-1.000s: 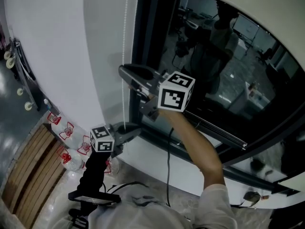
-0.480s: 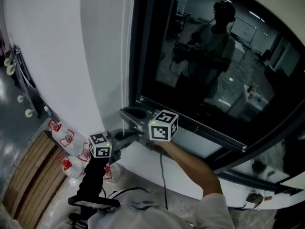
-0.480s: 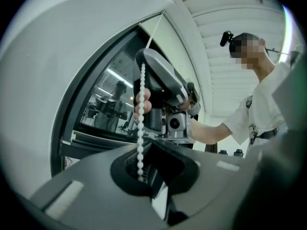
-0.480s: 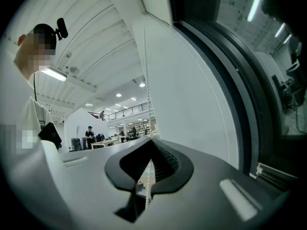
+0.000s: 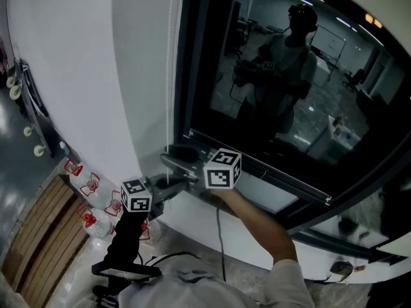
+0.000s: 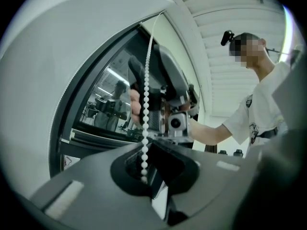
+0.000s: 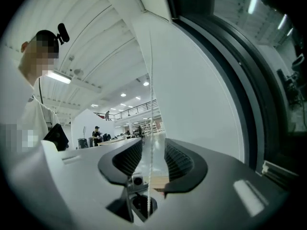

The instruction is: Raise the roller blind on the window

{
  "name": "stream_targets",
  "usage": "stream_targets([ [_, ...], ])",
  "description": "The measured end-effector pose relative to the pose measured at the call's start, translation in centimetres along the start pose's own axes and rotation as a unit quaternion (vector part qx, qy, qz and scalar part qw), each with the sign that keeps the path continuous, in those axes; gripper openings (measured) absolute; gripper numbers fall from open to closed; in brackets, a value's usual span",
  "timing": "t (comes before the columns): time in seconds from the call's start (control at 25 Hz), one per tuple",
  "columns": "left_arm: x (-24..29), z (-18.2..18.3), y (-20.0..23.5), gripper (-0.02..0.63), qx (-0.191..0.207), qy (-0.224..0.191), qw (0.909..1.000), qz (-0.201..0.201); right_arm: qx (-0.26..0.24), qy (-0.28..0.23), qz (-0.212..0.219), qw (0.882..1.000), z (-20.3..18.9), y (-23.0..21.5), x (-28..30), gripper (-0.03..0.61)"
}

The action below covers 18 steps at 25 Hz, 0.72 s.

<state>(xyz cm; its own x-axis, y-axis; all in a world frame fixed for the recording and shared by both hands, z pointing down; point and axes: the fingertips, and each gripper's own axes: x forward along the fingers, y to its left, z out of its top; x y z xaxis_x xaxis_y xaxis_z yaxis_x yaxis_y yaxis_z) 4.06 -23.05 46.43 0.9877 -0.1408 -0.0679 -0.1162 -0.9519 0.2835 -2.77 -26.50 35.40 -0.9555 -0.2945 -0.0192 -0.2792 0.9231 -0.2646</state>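
One chain (image 5: 170, 76) of small round white beads is seen, hung taut at the nine o'clock edge of the dark window frame (image 5: 192, 56), its long axis running twelve to six. Two grey, smooth-bodied grippers are counted. The left gripper (image 5: 171, 183) is pressed together on the chain low down. The right gripper (image 5: 173, 155), at twelve o'clock of it, is opening; the chain passes untouched between its ribbed pads (image 7: 180, 159).
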Motion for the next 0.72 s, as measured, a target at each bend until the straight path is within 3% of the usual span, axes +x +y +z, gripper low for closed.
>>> stream_targets([
  [0.16,0.0,0.5,-0.1,0.0,0.0,-0.003,1.0,-0.001,-0.043,-0.044,0.002,0.998,7.9,-0.1,0.2,0.183],
  [0.44,-0.1,-0.4,-0.1,0.0,-0.003,-0.003,1.0,0.001,-0.111,-0.12,0.027,0.986,21.2,2.4,0.8,0.179],
  [0.72,0.1,0.3,-0.1,0.0,-0.002,-0.005,1.0,0.001,-0.135,-0.115,0.035,0.984,27.3,3.6,2.1,0.107],
])
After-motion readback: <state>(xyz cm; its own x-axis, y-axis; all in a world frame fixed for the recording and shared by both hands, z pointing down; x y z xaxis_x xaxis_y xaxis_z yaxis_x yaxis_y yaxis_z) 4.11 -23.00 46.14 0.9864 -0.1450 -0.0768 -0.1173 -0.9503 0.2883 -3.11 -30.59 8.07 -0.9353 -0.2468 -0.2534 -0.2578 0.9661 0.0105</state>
